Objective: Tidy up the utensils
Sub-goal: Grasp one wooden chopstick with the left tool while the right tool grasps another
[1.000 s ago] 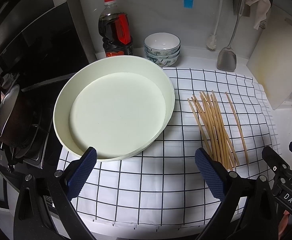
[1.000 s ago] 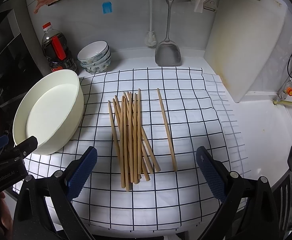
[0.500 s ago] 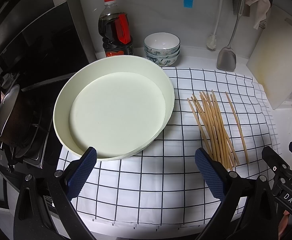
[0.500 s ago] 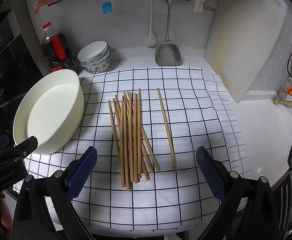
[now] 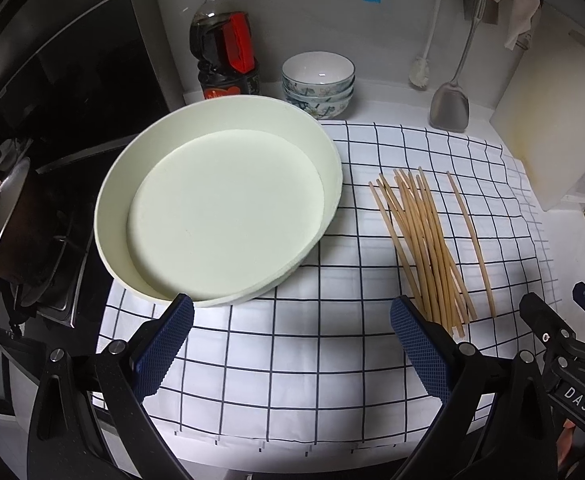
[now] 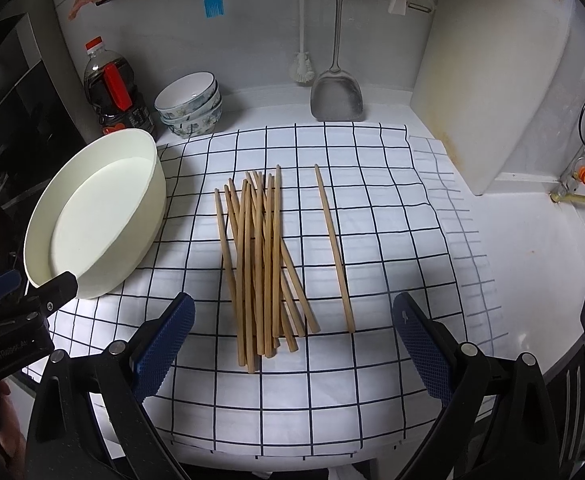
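Observation:
A pile of several wooden chopsticks (image 6: pixel 258 260) lies on a white checked cloth (image 6: pixel 372 240), with one single chopstick (image 6: pixel 334 248) apart to its right. The pile also shows in the left wrist view (image 5: pixel 424 240). A large empty cream round basin (image 5: pixel 196 184) sits on the cloth's left side, also in the right wrist view (image 6: pixel 92 216). My left gripper (image 5: pixel 292 344) is open and empty, above the cloth in front of the basin. My right gripper (image 6: pixel 292 344) is open and empty, just in front of the near ends of the chopsticks.
A dark sauce bottle (image 5: pixel 224 44) and stacked patterned bowls (image 5: pixel 318 80) stand at the back. A metal spatula (image 6: pixel 336 92) and a brush (image 6: pixel 302 68) hang on the wall. A white cutting board (image 6: pixel 496 72) leans at the right. A stove with a pot (image 5: pixel 8 224) is at the left.

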The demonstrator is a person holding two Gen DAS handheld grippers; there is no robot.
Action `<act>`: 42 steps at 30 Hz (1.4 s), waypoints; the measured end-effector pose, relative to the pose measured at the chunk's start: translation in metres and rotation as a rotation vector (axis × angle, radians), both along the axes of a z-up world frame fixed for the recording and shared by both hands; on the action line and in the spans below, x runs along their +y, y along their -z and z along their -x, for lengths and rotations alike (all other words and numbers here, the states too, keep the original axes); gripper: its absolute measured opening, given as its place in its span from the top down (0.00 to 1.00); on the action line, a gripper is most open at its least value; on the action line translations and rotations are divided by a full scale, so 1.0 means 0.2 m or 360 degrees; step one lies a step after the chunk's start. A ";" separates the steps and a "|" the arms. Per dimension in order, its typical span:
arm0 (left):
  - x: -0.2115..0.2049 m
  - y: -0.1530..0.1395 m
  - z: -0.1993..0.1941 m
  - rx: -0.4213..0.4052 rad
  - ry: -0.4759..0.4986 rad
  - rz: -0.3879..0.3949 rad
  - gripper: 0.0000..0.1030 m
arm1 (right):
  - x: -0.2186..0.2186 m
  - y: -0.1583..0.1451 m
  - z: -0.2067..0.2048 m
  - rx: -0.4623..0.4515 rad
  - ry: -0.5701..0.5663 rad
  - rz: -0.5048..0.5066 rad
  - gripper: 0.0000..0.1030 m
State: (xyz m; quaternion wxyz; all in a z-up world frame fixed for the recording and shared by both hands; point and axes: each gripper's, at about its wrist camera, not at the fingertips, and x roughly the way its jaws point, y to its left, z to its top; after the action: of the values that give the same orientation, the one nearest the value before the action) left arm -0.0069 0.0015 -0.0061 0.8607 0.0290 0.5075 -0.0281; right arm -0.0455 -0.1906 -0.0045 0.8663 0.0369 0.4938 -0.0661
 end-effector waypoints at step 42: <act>-0.40 0.57 -0.21 -0.0093 -0.0162 0.0088 0.06 | -0.50 0.58 -0.24 -0.0013 -0.0089 -0.0055 0.08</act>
State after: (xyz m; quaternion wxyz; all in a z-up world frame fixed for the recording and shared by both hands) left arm 0.0342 -0.0794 -0.1205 0.8760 -0.0197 0.4818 0.0025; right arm 0.0024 -0.2909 -0.1210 0.8690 0.0385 0.4922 -0.0332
